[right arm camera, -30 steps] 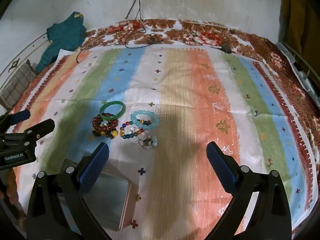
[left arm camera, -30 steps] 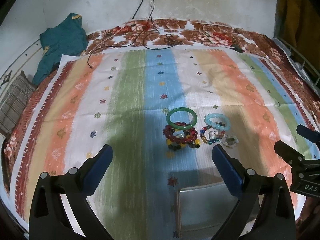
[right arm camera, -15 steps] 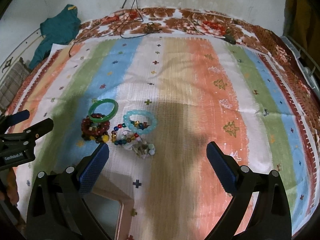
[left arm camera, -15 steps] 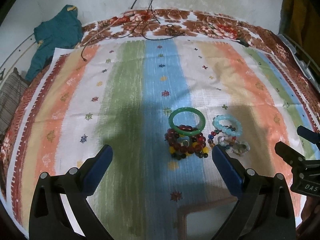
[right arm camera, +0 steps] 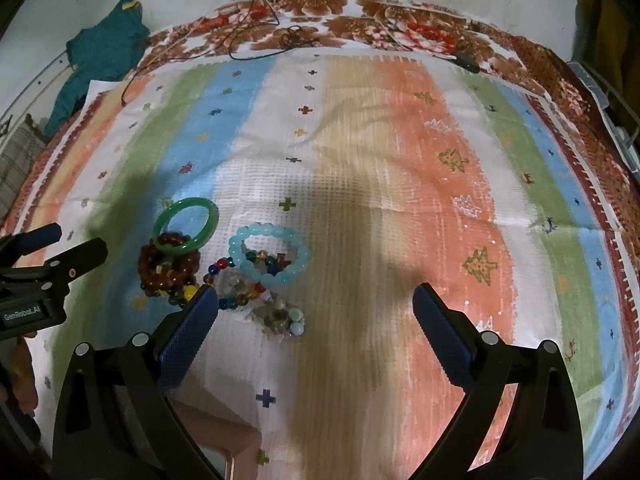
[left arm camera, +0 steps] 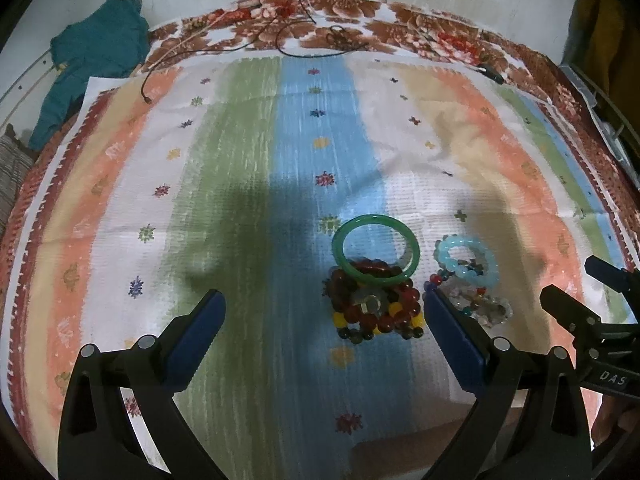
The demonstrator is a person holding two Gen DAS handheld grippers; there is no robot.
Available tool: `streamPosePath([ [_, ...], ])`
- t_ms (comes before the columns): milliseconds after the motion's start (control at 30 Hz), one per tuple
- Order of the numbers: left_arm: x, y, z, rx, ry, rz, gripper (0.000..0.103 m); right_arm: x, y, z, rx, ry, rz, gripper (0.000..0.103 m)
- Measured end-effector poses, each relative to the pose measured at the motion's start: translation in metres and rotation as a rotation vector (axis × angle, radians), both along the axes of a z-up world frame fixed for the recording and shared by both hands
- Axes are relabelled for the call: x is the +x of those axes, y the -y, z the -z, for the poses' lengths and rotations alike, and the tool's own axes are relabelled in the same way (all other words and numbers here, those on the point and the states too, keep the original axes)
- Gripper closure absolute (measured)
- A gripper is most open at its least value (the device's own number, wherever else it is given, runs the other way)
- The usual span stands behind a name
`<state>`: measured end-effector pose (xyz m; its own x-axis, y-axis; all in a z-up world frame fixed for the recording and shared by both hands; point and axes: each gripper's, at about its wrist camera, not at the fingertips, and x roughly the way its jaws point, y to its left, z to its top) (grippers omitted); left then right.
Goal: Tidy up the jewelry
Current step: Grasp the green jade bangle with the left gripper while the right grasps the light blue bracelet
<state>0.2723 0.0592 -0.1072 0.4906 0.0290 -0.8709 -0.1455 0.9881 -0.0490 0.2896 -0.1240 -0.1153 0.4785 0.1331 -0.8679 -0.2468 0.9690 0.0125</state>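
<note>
A pile of jewelry lies on a striped cloth. A green bangle (left arm camera: 376, 250) (right arm camera: 187, 226) leans on a dark red and yellow bead bracelet (left arm camera: 374, 308) (right arm camera: 168, 268). To its right lie a light blue bead bracelet (left arm camera: 468, 258) (right arm camera: 269, 256), a multicoloured bead string (right arm camera: 236, 294) and a pale stone bracelet (left arm camera: 490, 308) (right arm camera: 280, 316). My left gripper (left arm camera: 324, 334) is open and empty just short of the red beads. My right gripper (right arm camera: 316, 330) is open and empty just short of the pale bracelet. A pinkish box (right arm camera: 218, 440) (left arm camera: 400, 456) sits at the near edge.
The striped cloth (left arm camera: 240, 200) covers a floral bedspread (left arm camera: 360, 20). A teal garment (left arm camera: 92, 56) lies at the far left. Black cables (left arm camera: 288, 36) trail across the far edge. A wall stands behind.
Both grippers have moved forward toward the jewelry pile, which now looks larger and nearer. The box has slid almost out of view at the bottom. Both stay open.
</note>
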Motion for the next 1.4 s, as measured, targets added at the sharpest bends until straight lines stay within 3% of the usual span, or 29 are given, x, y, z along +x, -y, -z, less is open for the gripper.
streamPosePath([
  [233,0.016,-0.006,0.011,-0.043,-0.027,-0.004,0.006,0.016,-0.002,0.012,-0.006,-0.028,0.015,0.004],
  [667,0.046,-0.011,0.034,-0.018,-0.061,0.001,0.007,0.039,-0.008,0.037,-0.026,-0.078,0.015,0.004],
  [867,0.057,-0.014,0.048,-0.023,-0.081,-0.001,0.016,0.044,-0.013,0.046,-0.035,-0.091,0.012,0.005],
  [1033,0.061,-0.017,0.056,-0.038,-0.088,0.01,0.02,0.051,-0.013,0.052,-0.028,-0.105,0.021,0.012],
  [1300,0.067,-0.018,0.07,-0.05,-0.113,0.015,0.034,0.061,-0.014,0.063,-0.025,-0.133,0.042,0.045],
  [1400,0.067,-0.019,0.072,-0.029,-0.109,0.012,0.043,0.061,-0.013,0.064,-0.033,-0.134,0.037,0.052],
])
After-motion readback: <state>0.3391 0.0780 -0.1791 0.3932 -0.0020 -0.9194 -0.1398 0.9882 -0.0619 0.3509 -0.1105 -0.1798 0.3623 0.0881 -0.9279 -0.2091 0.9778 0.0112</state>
